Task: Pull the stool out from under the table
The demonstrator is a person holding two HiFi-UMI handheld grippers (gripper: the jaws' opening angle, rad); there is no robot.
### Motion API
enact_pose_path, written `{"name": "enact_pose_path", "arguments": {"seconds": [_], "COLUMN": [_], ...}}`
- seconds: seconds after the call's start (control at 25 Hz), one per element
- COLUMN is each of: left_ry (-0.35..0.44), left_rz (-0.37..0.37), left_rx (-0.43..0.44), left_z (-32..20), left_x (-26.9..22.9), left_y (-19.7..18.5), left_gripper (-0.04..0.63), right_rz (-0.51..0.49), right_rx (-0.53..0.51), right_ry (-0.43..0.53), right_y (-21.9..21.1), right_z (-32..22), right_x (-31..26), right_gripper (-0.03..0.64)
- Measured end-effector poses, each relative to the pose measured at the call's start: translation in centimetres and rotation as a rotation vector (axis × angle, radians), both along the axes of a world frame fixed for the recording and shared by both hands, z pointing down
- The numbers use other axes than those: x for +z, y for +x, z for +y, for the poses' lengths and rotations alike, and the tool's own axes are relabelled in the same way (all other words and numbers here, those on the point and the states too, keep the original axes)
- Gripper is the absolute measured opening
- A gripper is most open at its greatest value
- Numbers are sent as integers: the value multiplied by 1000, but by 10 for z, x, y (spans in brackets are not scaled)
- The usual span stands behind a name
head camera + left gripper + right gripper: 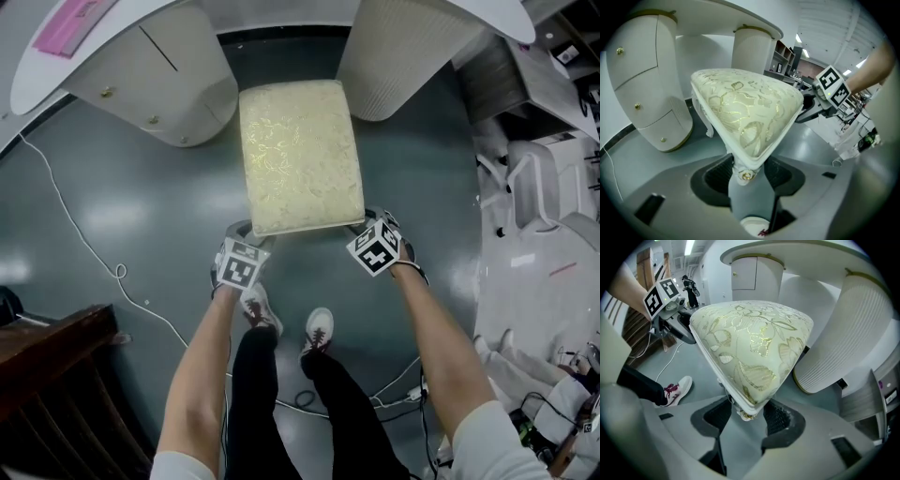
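Bright overhead light | floor [112,220] glare | stool [300,155] sharp | edges apparently blurred, fisheye

Indoor lab or test workspace, likely. Glossy grey floor [94,169]; loose white cable [119,266] at 9 o'clock; storage shelving [781,55]; ceiling strip lights [689,246]; stacked white furniture [534,187] at 3 o'clock.

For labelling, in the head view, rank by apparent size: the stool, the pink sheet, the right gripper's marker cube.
Largest: stool. Pink sheet and marker cube on the right gripper look alike; the cube is nearer the camera, so unranked.
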State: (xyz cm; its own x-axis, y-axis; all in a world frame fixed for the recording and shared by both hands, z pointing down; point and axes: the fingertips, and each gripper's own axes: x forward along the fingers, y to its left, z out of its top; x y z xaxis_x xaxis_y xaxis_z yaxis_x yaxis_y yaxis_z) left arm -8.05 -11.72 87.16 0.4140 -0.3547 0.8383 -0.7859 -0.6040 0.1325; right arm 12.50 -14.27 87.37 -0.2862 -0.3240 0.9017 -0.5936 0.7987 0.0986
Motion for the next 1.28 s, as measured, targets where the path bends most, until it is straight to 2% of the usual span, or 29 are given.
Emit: {"name": "enact_pose_path", "arguments": {"seconds": [0.16,0.4,0.56,0.68,0.76,0.84,0.88,0.92,1.0,1.08,1.28], "left_ry": [-30,-90,-127,-123,-106,-81,-56,-19,75,162,321], "left_rz": [-2,-43,-63,-51,-58,-79,-91,-97,-83,-64,-5], "left_rx": [8,40,56,35,51,62,58,49,33,36,78], "left_z": [25,58,72,85,95,103,103,100,91,87,101], "left_x": [1,2,-7,-22,-39,-59,-73,-90,-133,-176,-286], "left_y": [6,-1,-6,-18,-26,-40,-47,-53,-60,-63,-59], "left_gripper": [213,210,209,209,207,188,176,156,102,55,26], "right_rz": [-7,-47,2,9,15,16,17,20,27,17,-60], "right_rx": [14,20,-26,18,53,70,70,67,59,55,28], "right_ry": [-15,-57,-43,-24,1,42,72,106,175,231,311], "right_y": [6,2,15,24,30,31,30,30,26,18,-16], "right_z": [25,62,87,96,100,103,104,104,105,105,124], "right_x": [-1,-4,-14,-31,-49,-74,-89,-106,-142,-180,-278], "right_gripper": [225,225,225,224,224,190,148,98,54,32,18]}}
